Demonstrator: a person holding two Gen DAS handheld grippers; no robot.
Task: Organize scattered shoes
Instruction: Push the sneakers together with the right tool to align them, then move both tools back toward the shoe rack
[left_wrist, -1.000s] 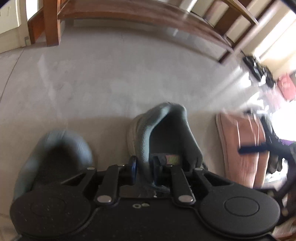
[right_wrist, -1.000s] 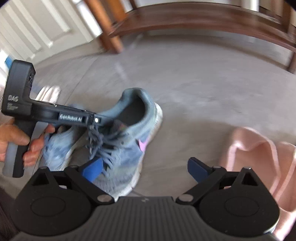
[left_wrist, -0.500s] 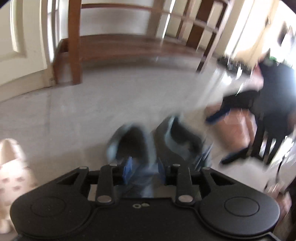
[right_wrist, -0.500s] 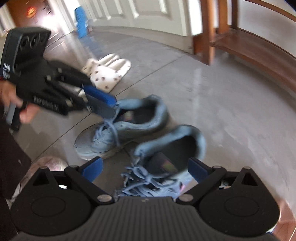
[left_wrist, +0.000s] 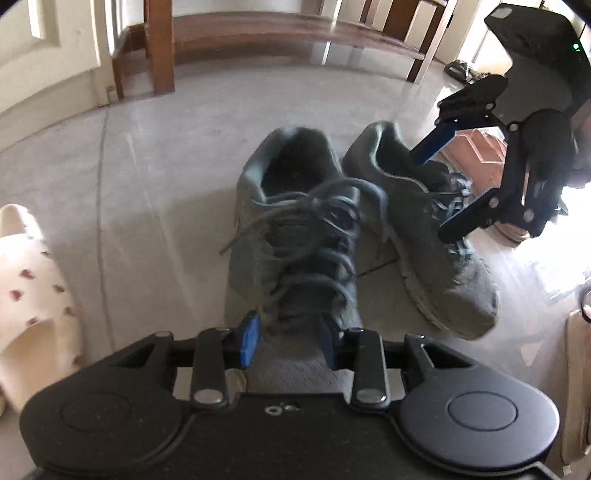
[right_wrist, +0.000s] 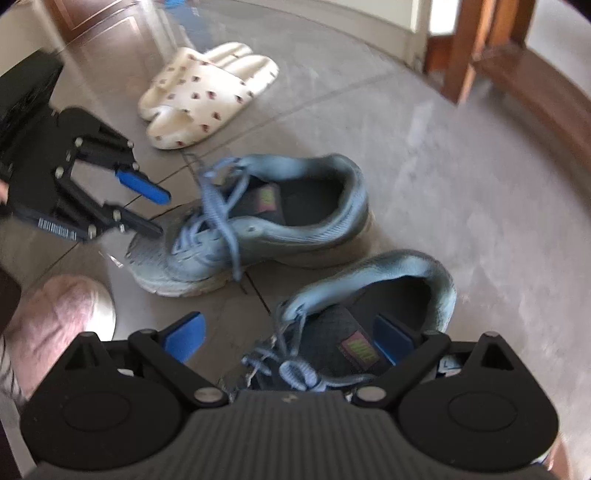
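Both grey-blue laced sneakers (right_wrist: 258, 229) now stand side by side. Left gripper (left_wrist: 290, 341) jaws opening, apparently clear of the toe; right gripper (right_wrist: 291, 338) wide.

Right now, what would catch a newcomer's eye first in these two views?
Two blue-grey sneakers side by side on the grey floor, one under the left gripper, whose jaws are opening, the other below the open right gripper. Beyond them sits a pair of cream spotted slippers.
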